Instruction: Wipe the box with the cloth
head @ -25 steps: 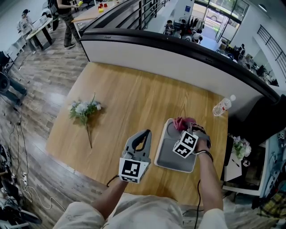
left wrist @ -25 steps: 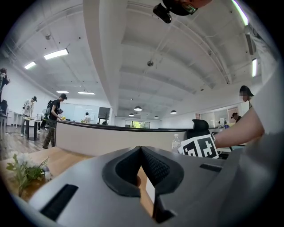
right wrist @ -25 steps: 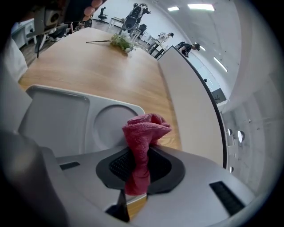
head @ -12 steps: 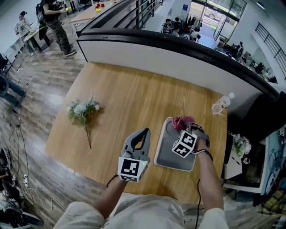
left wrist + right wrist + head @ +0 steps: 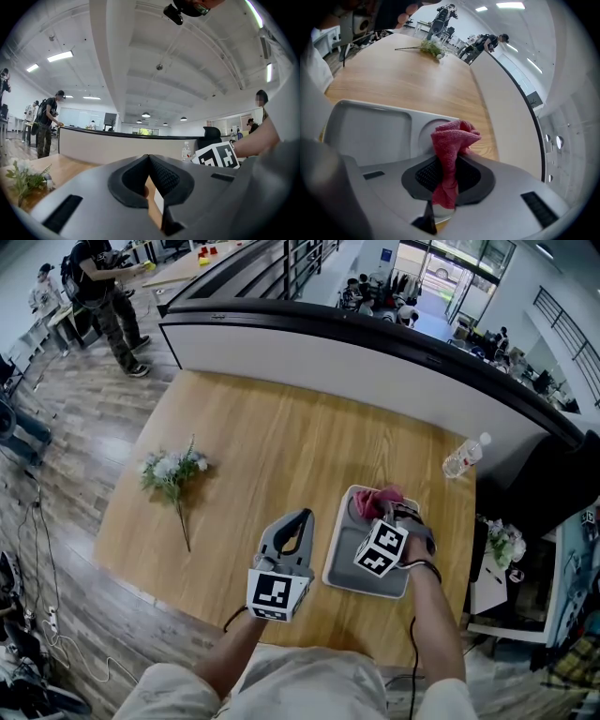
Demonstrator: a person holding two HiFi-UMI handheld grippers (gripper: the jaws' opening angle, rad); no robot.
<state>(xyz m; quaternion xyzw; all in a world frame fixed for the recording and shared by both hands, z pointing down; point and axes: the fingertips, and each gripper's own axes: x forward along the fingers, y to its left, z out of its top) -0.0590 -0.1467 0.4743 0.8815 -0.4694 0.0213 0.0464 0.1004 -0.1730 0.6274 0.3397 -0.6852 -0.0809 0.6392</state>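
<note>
Red cloth [image 5: 455, 137] in right gripper [image 5: 447, 164]

You have two grippers in view: one left gripper [image 5: 302, 519] and one right gripper [image 5: 392, 512]. One cloth [image 5: 452, 140] is pinched between the fingers of the right one, and one box [image 5: 349, 563] lies under them. One bottle [image 5: 464, 461] is beyond those fingers. One bunch of flowers [image 5: 174, 468] lies well left of the left fingers. One surface [image 5: 272, 446] carries them all.
</note>
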